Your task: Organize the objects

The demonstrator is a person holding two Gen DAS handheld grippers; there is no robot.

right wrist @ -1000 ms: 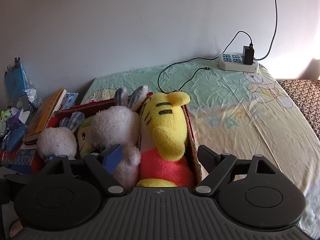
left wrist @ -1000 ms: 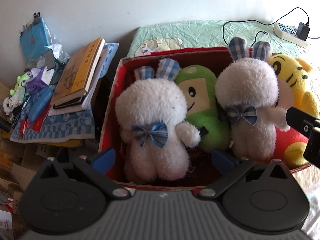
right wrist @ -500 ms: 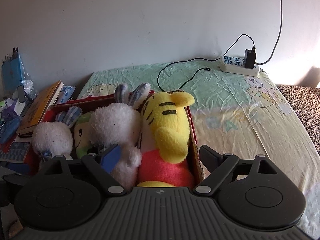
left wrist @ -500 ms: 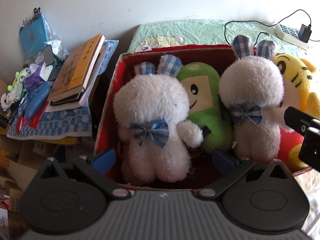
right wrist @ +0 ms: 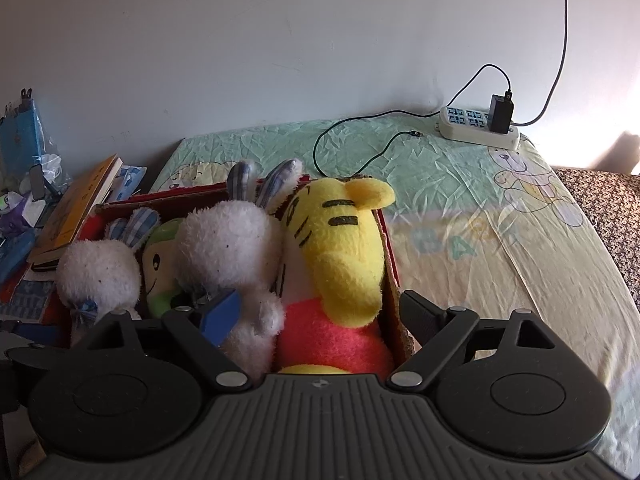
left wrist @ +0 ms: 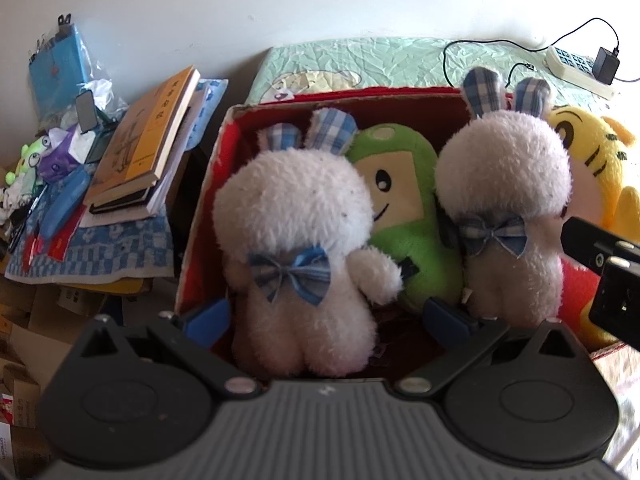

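Observation:
A red cardboard box point(left wrist: 360, 94) on the bed holds a row of plush toys, all upright. From left to right they are a white bunny point(left wrist: 292, 208) with a blue bow, a green plush point(left wrist: 404, 208), a second white bunny point(left wrist: 504, 184) and a yellow tiger point(left wrist: 592, 152). My left gripper point(left wrist: 326, 315) is open, its blue pads apart on either side of the left bunny's lower body. My right gripper point(right wrist: 320, 316) is open wide around the tiger point(right wrist: 340, 248). Its left pad is by the second bunny point(right wrist: 228, 240), and its right finger is outside the box wall.
Left of the box is a stack of books point(left wrist: 148, 140) on a blue checked cloth point(left wrist: 100, 248), with small clutter around it. At the back right of the green bed sheet point(right wrist: 460, 208) lies a power strip point(right wrist: 476, 132) with a charger and a black cable. The wall is close behind.
Both views have shifted only slightly. The toys and the box stand as before, and both grippers stay spread.

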